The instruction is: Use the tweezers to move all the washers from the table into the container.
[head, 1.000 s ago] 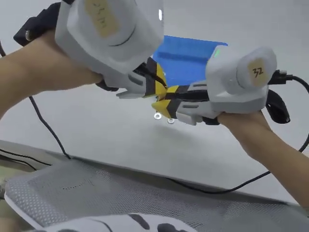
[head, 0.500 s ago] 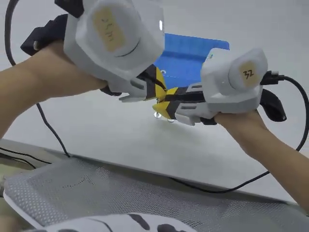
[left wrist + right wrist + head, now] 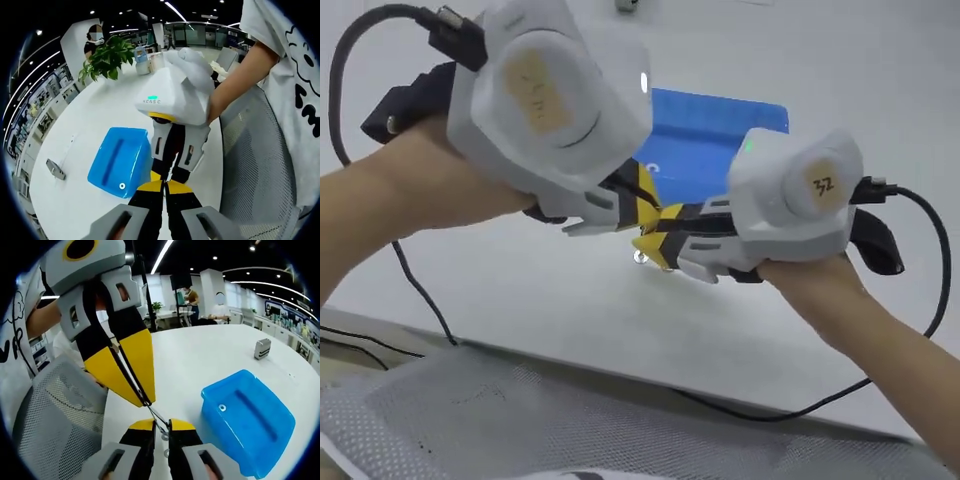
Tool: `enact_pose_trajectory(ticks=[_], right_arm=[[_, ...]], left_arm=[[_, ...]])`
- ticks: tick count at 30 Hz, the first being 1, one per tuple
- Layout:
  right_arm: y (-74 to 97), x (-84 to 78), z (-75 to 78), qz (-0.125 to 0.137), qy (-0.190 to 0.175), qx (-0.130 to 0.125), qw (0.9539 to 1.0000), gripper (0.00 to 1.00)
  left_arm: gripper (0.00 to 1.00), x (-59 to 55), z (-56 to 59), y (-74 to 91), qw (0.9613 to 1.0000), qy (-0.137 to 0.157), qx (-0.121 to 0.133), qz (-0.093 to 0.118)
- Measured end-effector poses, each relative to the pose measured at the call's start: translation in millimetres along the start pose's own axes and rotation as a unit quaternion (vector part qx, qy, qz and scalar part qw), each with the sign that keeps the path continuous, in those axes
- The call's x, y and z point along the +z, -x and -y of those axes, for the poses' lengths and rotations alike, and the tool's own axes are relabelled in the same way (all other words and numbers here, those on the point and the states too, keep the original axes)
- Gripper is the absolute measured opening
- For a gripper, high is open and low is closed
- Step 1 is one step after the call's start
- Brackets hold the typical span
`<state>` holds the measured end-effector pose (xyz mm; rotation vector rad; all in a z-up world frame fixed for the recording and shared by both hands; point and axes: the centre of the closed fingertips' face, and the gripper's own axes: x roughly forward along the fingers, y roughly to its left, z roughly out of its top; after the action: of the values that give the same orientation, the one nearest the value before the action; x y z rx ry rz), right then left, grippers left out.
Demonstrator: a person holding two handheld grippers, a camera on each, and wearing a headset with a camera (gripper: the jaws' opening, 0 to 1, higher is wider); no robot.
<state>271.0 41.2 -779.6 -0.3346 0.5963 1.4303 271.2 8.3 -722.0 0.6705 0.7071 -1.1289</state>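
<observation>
Over the white table my left gripper (image 3: 648, 214) and right gripper (image 3: 656, 240) meet tip to tip. Thin metal tweezers (image 3: 134, 382) run between the left gripper's yellow jaws, which are shut on them. Their tip goes down between the jaws of my right gripper (image 3: 161, 426), shut on it. My left gripper (image 3: 164, 188) faces the right gripper's fingers (image 3: 190, 150). A small washer (image 3: 640, 257) lies on the table just under the jaws, and washers (image 3: 166, 445) show between the right jaws. The blue container (image 3: 720, 140) stands just beyond, with one washer (image 3: 222, 407) inside.
A black cable (image 3: 415, 270) crosses the table's front left and another cable (image 3: 920, 320) trails from the right gripper. A grey mesh chair (image 3: 520, 400) is at the near edge. A small grey block (image 3: 262, 347) lies past the container.
The camera has shifted a little; both grippers stay joined on the tweezers above the washers. Two washers showed under the jaws before, one shows now.
</observation>
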Motion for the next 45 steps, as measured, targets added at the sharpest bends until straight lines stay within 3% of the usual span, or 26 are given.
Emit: enact_pose_trajectory(ticks=[7, 23, 37, 45], right_arm=[[0.8, -0.7, 3.9, -0.009, 0.011, -0.001, 0.9999, 0.04], [21.7, 26.7, 11.4, 0.002, 0.049, -0.022, 0.9985, 0.03], [37.6, 58.4, 39.6, 0.029, 0.065, -0.063, 0.9955, 0.04], [33.8, 61.1, 55.3, 0.016, 0.086, -0.077, 0.9932, 0.04]], left_arm=[[0.0, 0.9, -1.8, -2.0, 0.9999, -0.015, 0.0, -0.009], [0.0, 28.8, -11.3, 18.1, 0.9989, -0.043, 0.018, 0.002], [0.0, 49.6, -39.3, 32.4, 0.9951, -0.078, 0.06, 0.009], [0.0, 50.9, -53.8, 26.6, 0.9938, -0.083, 0.073, 0.009]])
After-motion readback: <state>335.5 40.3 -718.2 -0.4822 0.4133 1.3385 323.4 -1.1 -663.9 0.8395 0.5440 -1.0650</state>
